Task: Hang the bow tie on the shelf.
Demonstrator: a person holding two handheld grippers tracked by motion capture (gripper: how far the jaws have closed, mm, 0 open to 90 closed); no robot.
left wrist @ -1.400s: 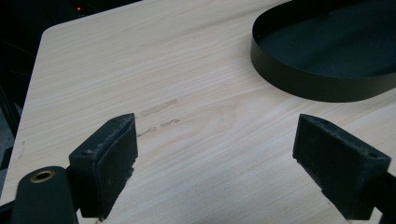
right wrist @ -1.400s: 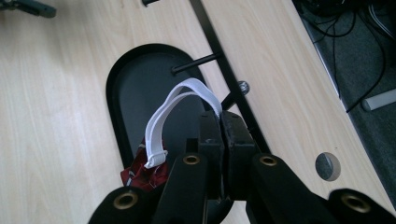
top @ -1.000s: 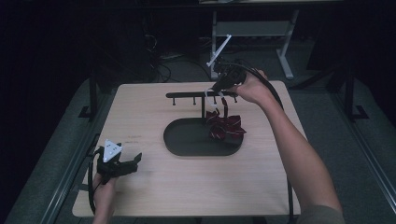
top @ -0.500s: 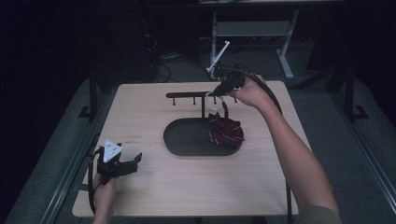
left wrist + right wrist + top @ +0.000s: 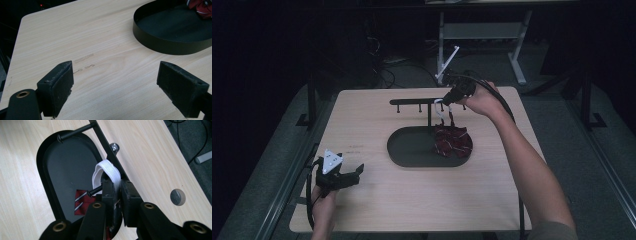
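Elastic loop, a white band sewn to the red striped cloth, is draped over the rack bar beside a peg. The cloth itself lies bunched in the right end of the black tray below. The right hand-held gripper has the band between its pads, and its jaws have just been opening. A thin dark gap shows on one side of the band, so the grip looks let go rather than pressing. To finish this hanging well, I would judge that the band should sit fully behind the peg's head before the jaws spread wider. The gripper should then back straight out along the band's plane, so that a pad does not drag the loop off the bar. The left hand-held gripper rests on the bench near its front left corner, jaws wide apart with nothing between them, well apart from the rack. The right gripper view alone gives the band's seat on the bar and the narrow gap at the pads, plus a round hole in the bench. The high view gives what that one lacks: the whole row of pegs, the cloth's heap and both hands. The left gripper view adds the tray's wall and a corner of the cloth.
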